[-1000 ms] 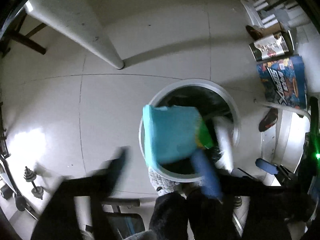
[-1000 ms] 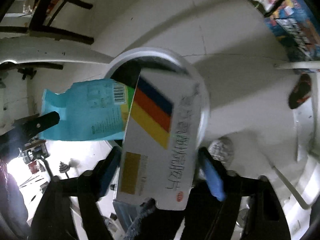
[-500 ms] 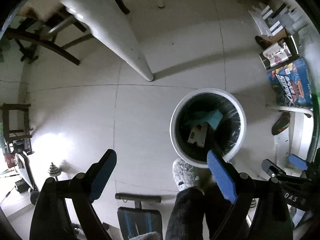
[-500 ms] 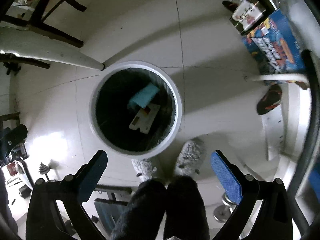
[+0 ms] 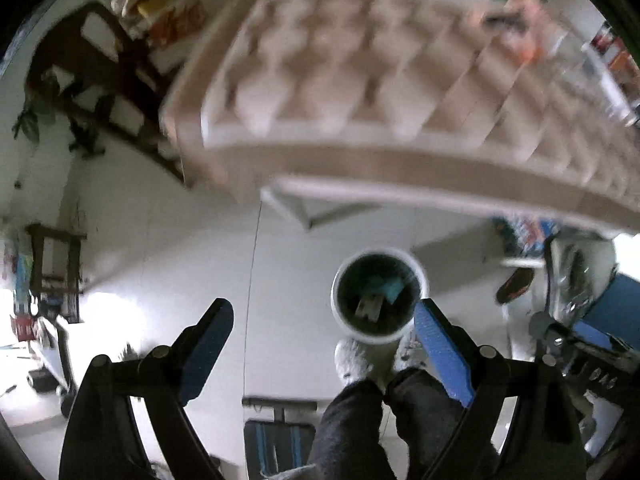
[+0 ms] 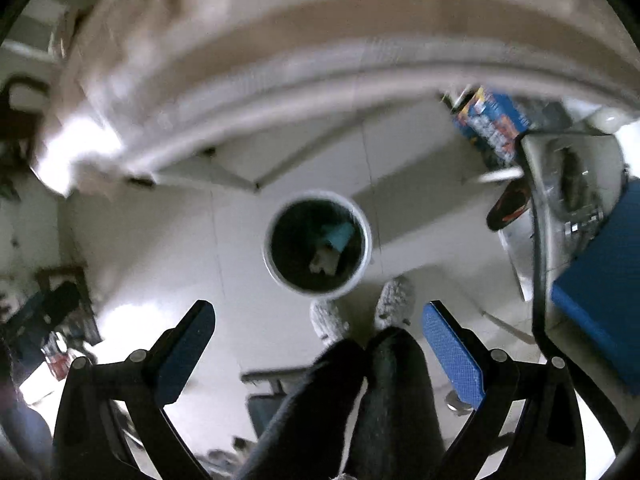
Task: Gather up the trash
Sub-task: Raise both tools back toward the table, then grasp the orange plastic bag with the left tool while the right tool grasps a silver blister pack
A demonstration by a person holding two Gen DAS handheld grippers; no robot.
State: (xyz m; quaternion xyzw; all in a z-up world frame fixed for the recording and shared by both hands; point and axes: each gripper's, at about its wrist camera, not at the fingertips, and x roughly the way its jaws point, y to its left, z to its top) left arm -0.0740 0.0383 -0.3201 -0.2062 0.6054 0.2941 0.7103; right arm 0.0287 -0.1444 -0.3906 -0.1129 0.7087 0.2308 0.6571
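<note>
A round white trash bin (image 5: pixel 422 280) stands on the tiled floor, far below both grippers; it also shows in the right wrist view (image 6: pixel 366 236). Inside lie a teal bag (image 5: pixel 390 288) and a white box (image 5: pixel 370 307); the right wrist view shows the same bag (image 6: pixel 338 234) and box (image 6: pixel 324 262). My left gripper (image 5: pixel 324 316) is open and empty, high above the floor. My right gripper (image 6: pixel 318 318) is open and empty too. Both views are blurred.
A table with a tan and white patterned cloth (image 5: pixel 380 92) fills the top of both views, its edge (image 6: pixel 320 32) close. The person's legs and grey slippers (image 6: pixel 396 300) stand beside the bin. A colourful box (image 6: pixel 490 124) and a dark shoe (image 6: pixel 508 206) lie at the right.
A second ago each gripper held trash over the bin: left the teal bag, right the white box. Both opened and dropped them in. Both grippers have since risen to table height.
</note>
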